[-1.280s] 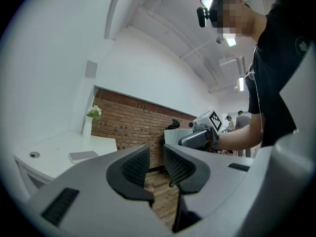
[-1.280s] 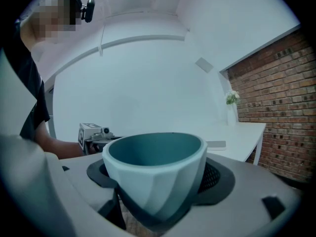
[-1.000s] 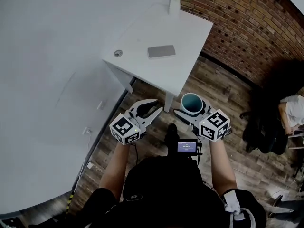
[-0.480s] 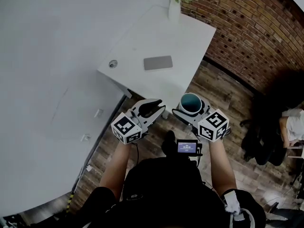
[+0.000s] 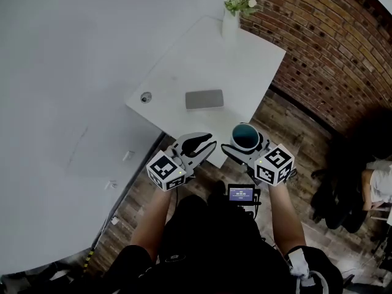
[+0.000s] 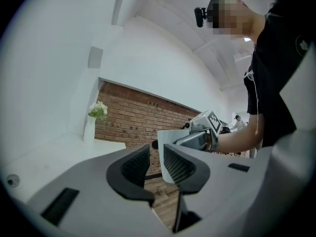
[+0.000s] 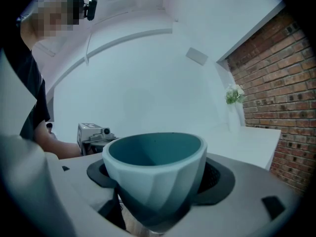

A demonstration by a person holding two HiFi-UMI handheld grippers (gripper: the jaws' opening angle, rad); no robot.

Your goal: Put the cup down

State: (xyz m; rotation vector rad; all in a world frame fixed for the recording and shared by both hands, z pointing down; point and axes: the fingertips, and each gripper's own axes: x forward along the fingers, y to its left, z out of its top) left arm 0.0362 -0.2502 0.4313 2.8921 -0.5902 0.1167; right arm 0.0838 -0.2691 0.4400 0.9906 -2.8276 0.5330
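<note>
- Between the pads of my right tongs (image 7: 157, 179) sits the pale faceted cup with a teal inside (image 7: 153, 154). The jaws stand wide and press on its two sides, so it is held upright with its mouth up.
- Just below centre in the head view, that cup hangs in the air over the dark wood-plank floor (image 5: 294, 133). It is just beside the near edge of the white rectangular tabletop (image 5: 202, 54) and does not touch it.
- My left tongs (image 5: 207, 143) hover just left of the cup, near it but apart. In the left gripper view their ribbed black pads (image 6: 134, 166) stand only a narrow slit apart, with nothing between them.
- At centre frame a flat grey rectangular slab (image 5: 204, 99) lies on the tabletop. To its left a small round disc (image 5: 146, 97) is set into the surface.
- At the tabletop's far corner, near the top of the frame, stands a tall white vase with pale flowers and green leaves (image 5: 233, 14). It is close to the red brick wall (image 5: 331, 48) that fills the upper right.
- At lower centre a small lit screen (image 5: 241, 193) shows between my forearms.
</note>
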